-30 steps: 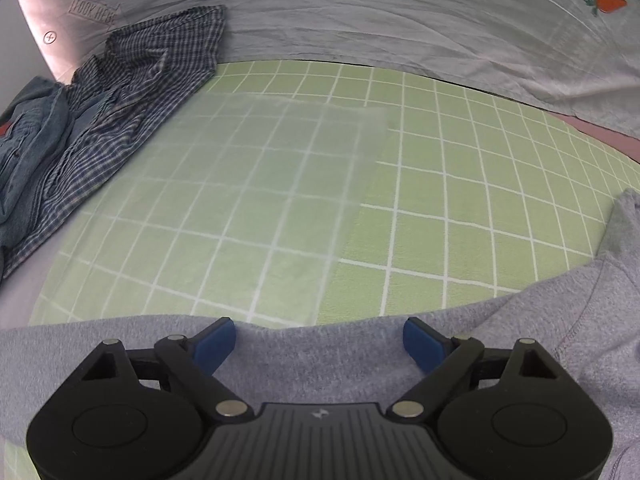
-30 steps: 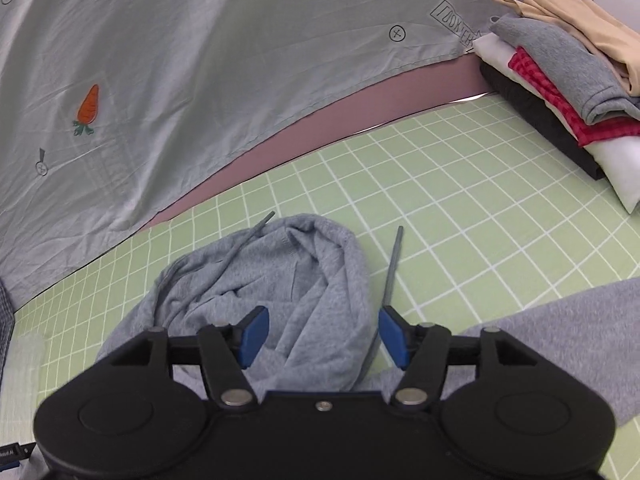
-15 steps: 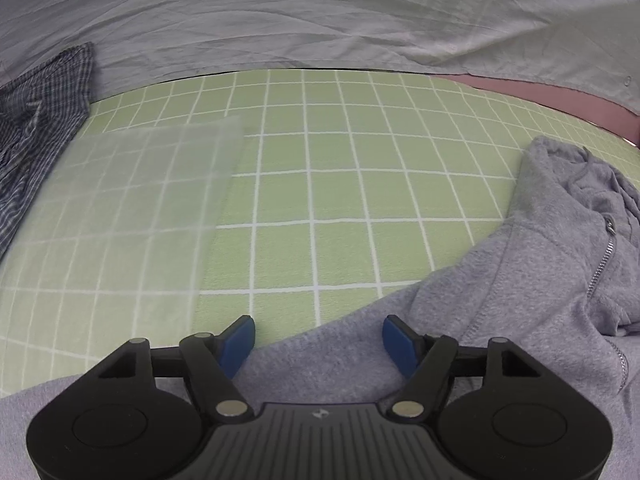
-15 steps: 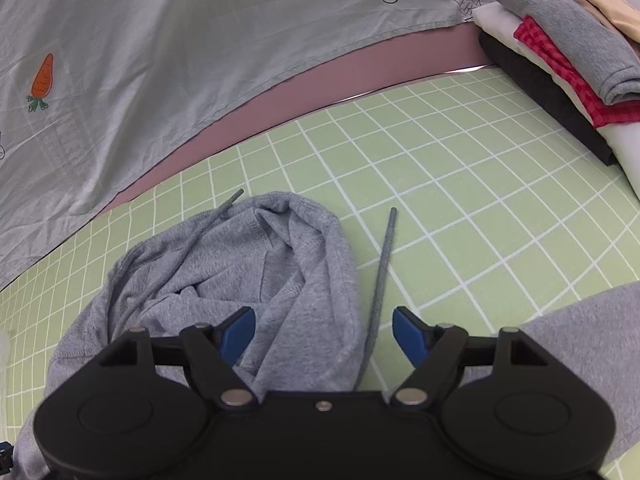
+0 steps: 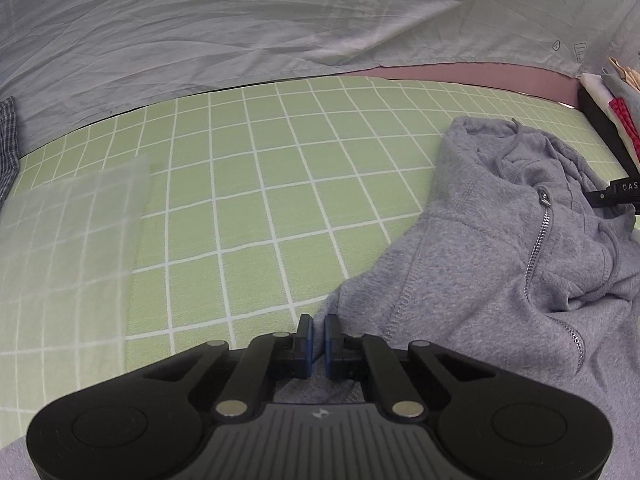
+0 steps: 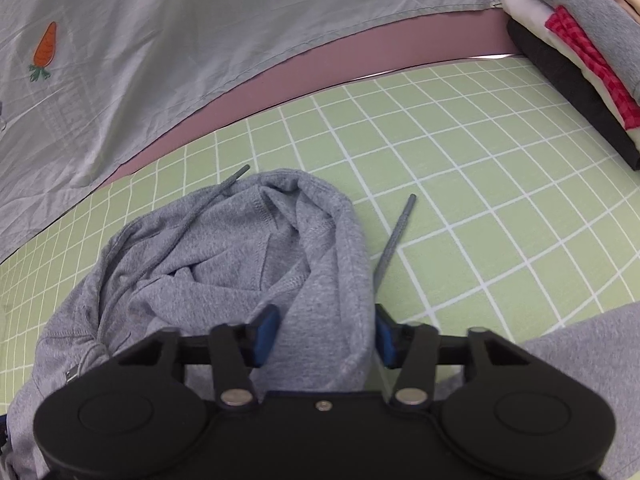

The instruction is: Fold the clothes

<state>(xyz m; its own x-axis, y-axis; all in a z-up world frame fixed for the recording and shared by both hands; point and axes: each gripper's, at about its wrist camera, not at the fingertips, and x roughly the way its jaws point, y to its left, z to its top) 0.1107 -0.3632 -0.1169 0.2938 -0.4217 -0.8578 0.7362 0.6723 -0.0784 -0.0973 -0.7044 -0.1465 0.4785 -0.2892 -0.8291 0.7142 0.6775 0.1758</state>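
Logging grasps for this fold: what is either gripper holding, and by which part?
The left gripper pinches the grey hoodie at a fabric edge. The right gripper is open astride the hood, gripping nothing.

Left gripper (image 5: 316, 340): low over the surface, blue pads nearly together with a thin fold of grey fabric pinched between them.
Right gripper (image 6: 325, 332): low and level, blue pads (image 6: 267, 328) spread wide, grey fabric lying between them, neither pad seen pressing it.

Both wrist cameras sit low and close over the green grid mat (image 5: 256, 184), facing the draped grey sheet (image 6: 168, 40), and share the grey hoodie (image 5: 500, 248).
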